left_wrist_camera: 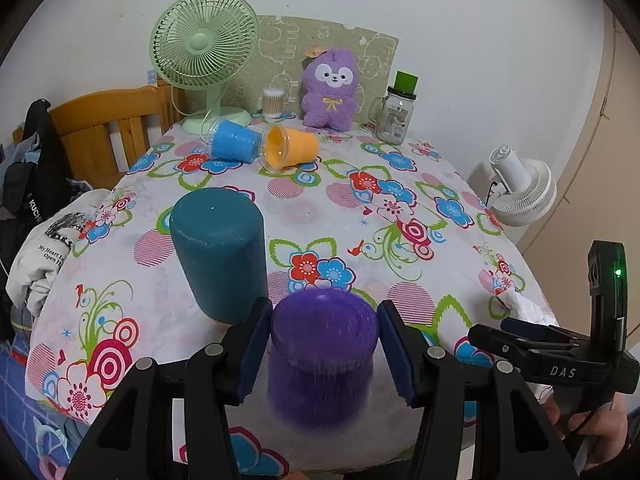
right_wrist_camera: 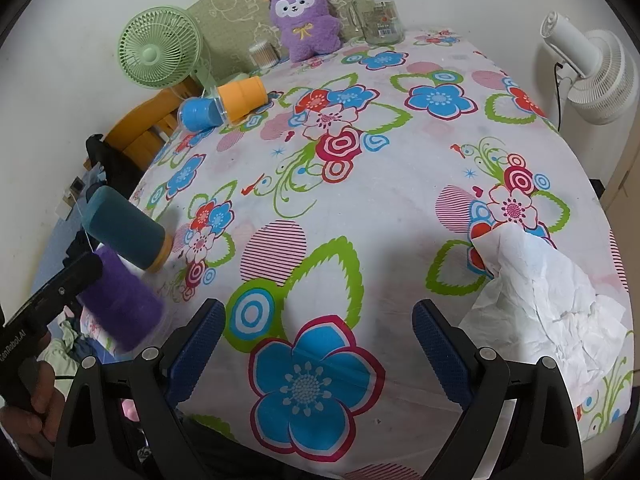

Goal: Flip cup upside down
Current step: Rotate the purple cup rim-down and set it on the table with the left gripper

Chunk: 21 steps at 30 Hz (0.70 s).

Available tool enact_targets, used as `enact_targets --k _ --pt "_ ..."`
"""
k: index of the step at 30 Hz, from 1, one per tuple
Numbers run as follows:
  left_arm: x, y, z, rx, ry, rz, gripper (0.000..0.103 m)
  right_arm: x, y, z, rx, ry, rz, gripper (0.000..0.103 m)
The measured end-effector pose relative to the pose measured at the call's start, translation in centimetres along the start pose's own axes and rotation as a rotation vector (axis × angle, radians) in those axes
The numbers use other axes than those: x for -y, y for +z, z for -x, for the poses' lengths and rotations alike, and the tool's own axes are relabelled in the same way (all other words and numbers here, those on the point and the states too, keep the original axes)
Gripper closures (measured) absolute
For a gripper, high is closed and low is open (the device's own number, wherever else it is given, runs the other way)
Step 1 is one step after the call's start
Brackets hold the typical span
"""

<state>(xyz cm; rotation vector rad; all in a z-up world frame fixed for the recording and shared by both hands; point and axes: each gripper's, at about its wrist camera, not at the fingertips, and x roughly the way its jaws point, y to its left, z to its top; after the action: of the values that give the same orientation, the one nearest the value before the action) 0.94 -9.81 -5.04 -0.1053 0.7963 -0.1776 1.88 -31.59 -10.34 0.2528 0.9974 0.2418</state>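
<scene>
Your left gripper has the purple cup sitting between its two blue pads, base toward the camera and blurred, so I judge it is mid-turn or just set mouth-down near the table's front edge. The jaws flank it closely, though I cannot tell whether the pads actually press it. The teal cup stands upside down just beside it. Your right gripper hangs wide and empty over the flowered tablecloth, near the crumpled tissue, probably kept clear.
</scene>
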Motion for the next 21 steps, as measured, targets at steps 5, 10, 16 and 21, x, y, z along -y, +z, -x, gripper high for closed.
enact_targets --k 5,10,16,21 --pt "0.1 0.6 0.9 0.022 -0.009 -0.001 0.047 0.0 0.0 0.1 0.0 0.001 0.0 0.007" --pt "0.4 1.4 0.8 0.037 -0.004 -0.008 0.047 -0.2 0.0 0.2 0.002 0.001 0.001 0.007" --pt "0.9 1.9 -0.9 0.026 0.01 -0.009 0.047 -1.0 0.4 1.0 0.023 0.001 0.017 0.007" --pt "1.5 2.0 -1.3 0.029 0.006 -0.021 0.039 -1.2 0.5 1.2 0.028 0.002 0.021 0.007"
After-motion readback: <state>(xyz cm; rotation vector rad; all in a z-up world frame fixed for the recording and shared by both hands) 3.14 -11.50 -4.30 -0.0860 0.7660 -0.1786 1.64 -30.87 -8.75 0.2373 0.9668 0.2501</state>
